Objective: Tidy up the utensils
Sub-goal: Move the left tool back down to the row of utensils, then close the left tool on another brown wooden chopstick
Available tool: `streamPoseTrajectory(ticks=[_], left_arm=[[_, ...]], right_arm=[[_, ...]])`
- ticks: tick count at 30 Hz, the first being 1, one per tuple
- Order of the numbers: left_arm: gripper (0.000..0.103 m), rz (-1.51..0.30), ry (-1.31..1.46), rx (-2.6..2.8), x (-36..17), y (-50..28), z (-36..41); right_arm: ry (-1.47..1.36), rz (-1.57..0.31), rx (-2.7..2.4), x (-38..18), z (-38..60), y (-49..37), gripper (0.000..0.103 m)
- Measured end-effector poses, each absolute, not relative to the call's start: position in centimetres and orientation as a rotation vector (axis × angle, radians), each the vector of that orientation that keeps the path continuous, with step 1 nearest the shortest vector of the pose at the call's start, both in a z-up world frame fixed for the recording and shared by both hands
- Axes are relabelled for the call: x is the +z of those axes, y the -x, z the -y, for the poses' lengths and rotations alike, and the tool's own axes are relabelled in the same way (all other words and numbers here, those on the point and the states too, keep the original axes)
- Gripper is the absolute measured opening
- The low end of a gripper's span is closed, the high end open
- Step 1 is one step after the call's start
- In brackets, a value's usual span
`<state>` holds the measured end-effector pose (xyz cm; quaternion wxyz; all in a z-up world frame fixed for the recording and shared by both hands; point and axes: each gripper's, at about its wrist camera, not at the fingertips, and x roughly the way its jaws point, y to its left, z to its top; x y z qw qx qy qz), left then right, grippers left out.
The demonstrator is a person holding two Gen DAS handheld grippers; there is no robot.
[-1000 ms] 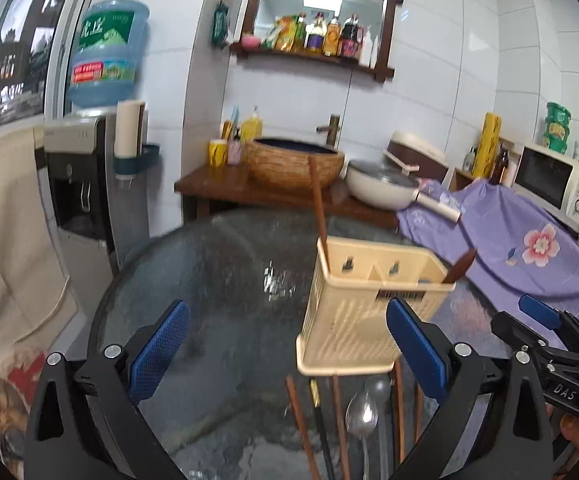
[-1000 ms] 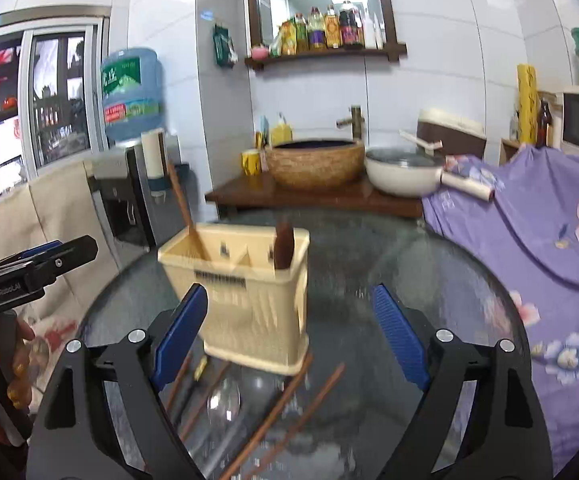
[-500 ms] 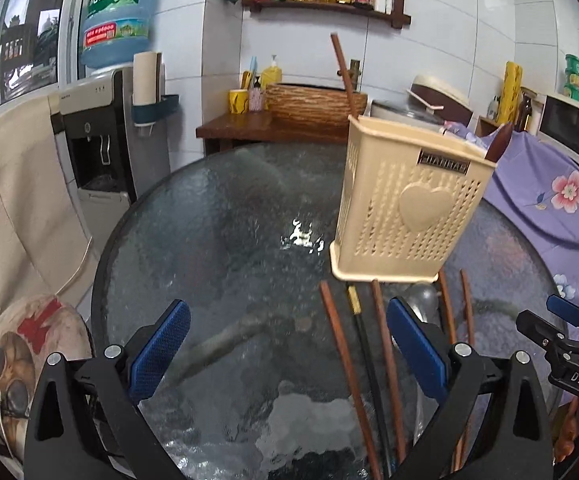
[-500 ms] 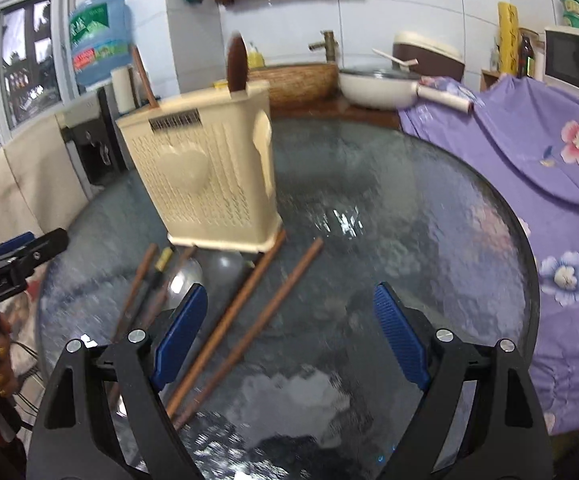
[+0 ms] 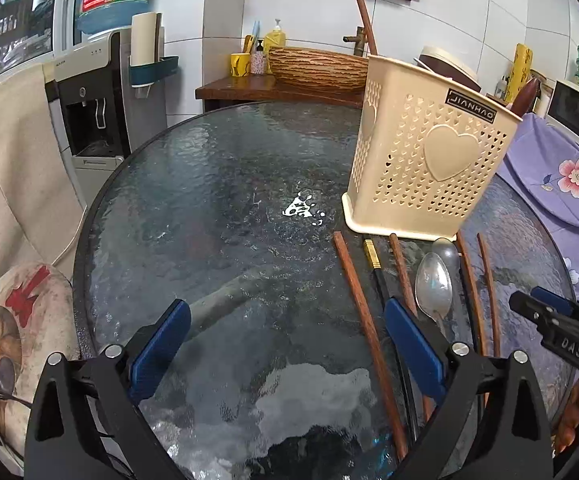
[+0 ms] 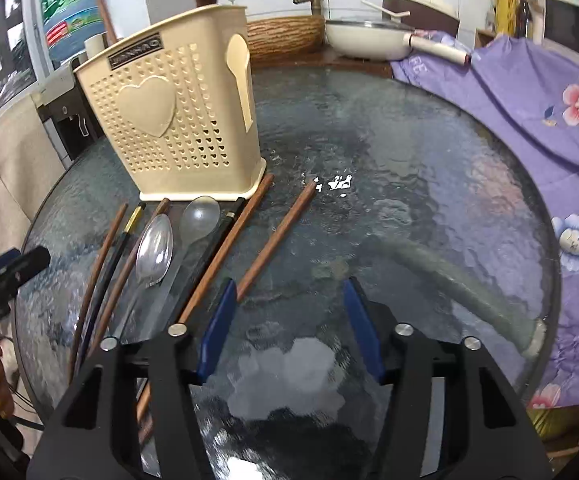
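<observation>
A cream perforated utensil holder [image 5: 429, 168] [image 6: 177, 120] stands on the round glass table [image 5: 217, 200] with a brown stick and a dark handle poking out. In front of it lie several brown chopsticks [image 5: 357, 300] [image 6: 277, 236], a black chopstick with a gold band [image 5: 373, 256], a metal spoon [image 5: 433, 288] [image 6: 155, 248] and a clear plastic spoon [image 6: 199, 216]. My left gripper [image 5: 287, 344] hangs open over the glass, its right finger by the leftmost chopstick. My right gripper [image 6: 289, 328] is closing, with only bare glass between the pads; the rightmost chopstick runs under its left finger.
Purple floral cloth [image 6: 529, 120] drapes the table's right side. Behind the table a wooden counter [image 5: 249, 88] carries a basin and a white pan [image 6: 365, 40]. A water dispenser [image 5: 93, 100] and a round cushion [image 5: 13, 320] sit to the left.
Both grippers have sunk toward the table and tipped downward, so the utensils fill more of each view. The right gripper's jaws have narrowed; the left's stay wide.
</observation>
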<state>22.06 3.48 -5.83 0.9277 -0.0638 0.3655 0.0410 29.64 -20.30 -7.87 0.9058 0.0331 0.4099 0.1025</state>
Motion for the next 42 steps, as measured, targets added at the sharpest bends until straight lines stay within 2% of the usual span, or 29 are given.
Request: streamPoseTrajectory(ticks=[3, 9, 15, 23, 34, 42], left_arm=[[0.082, -0.774, 0.136, 0.067, -6.1, -22.8, -3.4], [0.067, -0.814, 0.126, 0.033, -6.9, -23.9, -2.4], [0.056, -0.841, 0.121, -0.011, -6.9, -25.3, -1.3], [0.05, -0.879, 0.12, -0.015, -7.9, -26.5, -1.1], [0.046, -0.903, 0.095, -0.019, -8.0, -28.1, -1.2], [0.031, -0.92, 0.004, -0.013, -8.1, -29.8, 0.3]], right_arm=[[-0.09, -0.872, 0.219, -8.0, 19.6, -30.8, 0.049], [-0.057, -0.891, 0.204, -8.4, 17.9, -32.1, 0.048], [-0.047, -0.902, 0.172, -8.8, 18.2, -33.0, 0.04], [-0.019, -0.912, 0.157, -8.8, 18.1, -34.8, 0.035], [0.016, -0.917, 0.161, -8.7, 17.2, -35.9, 0.027], [-0.004, -0.912, 0.142, -8.8, 17.9, -37.8, 0.015]])
